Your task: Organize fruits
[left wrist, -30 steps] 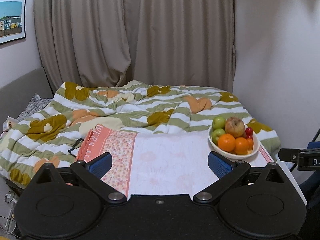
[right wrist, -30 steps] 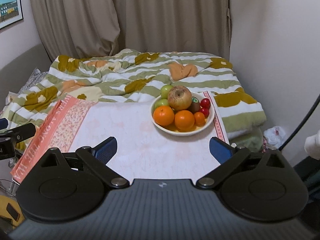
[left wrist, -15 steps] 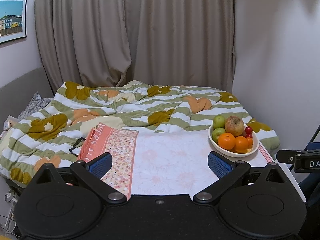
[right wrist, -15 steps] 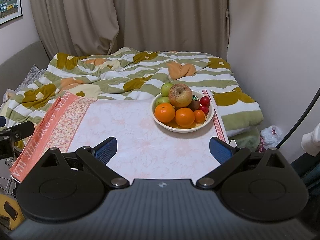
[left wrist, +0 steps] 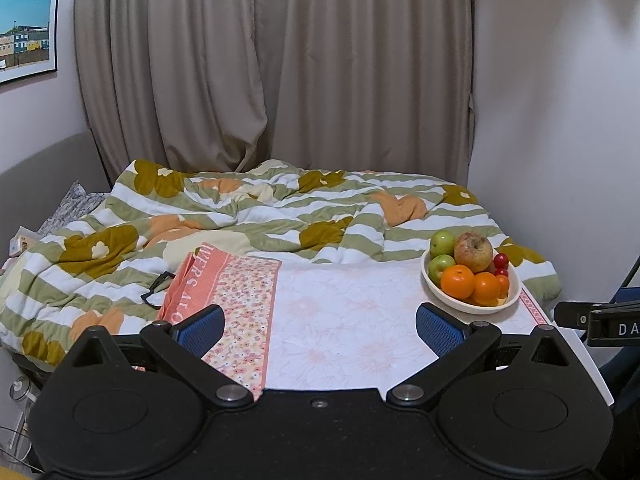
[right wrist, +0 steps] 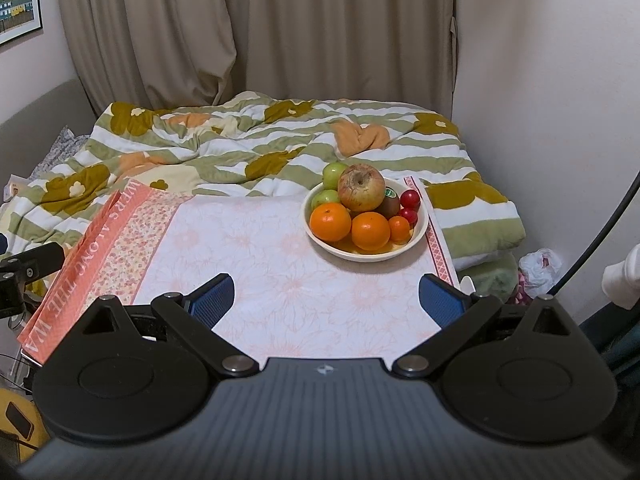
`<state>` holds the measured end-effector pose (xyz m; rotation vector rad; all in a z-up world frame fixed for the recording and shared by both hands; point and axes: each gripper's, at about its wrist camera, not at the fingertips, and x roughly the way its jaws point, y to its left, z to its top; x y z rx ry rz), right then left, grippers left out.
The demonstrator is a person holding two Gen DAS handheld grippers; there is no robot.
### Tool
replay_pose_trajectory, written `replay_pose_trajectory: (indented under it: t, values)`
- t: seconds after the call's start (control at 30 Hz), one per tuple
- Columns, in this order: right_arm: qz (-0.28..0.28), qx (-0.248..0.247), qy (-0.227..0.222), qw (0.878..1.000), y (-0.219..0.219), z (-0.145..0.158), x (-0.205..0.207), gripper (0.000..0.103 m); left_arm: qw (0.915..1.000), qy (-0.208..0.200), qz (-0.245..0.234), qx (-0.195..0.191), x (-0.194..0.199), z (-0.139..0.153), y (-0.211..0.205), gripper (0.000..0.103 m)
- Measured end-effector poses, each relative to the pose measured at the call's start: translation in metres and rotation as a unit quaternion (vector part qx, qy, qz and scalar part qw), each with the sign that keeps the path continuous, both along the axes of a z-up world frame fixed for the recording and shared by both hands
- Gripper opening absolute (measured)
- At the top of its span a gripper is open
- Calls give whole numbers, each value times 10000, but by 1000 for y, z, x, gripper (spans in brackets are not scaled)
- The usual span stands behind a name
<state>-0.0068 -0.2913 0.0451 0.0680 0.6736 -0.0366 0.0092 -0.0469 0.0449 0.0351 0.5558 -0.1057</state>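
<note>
Hovering over the near edge of the table (right wrist: 288, 280), both grippers are standing with fingers wide apart and gripping nothing.

The left gripper (left wrist: 318, 326) and right gripper (right wrist: 324, 296) are each hiding the table's near edge behind their black bodies, and the tablecloth (left wrist: 248, 300) is draping over the left edge, covering it. The bowl (right wrist: 362, 254) is sitting at the far right corner, close to the right edge, holding a brownish apple (right wrist: 361, 187), green apples (right wrist: 334, 174), oranges (right wrist: 330, 222), small red fruits (right wrist: 410, 199) and a kiwi (right wrist: 389, 204) mostly hidden behind the apple; yellow slices under the pile are hard to make out. The middle and left of the table are lying open between grippers and bowl, with the rumpled quilt (left wrist: 240, 220) pressing against the far edge.
</note>
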Motion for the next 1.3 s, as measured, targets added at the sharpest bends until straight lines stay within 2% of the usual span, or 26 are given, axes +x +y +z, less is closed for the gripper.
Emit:
replay_pose_trajectory:
  t: [1.3]
  values:
    - [5,4,81,10000,4,-6,-7,103,10000,15,67,-3,-2,-2,15,103]
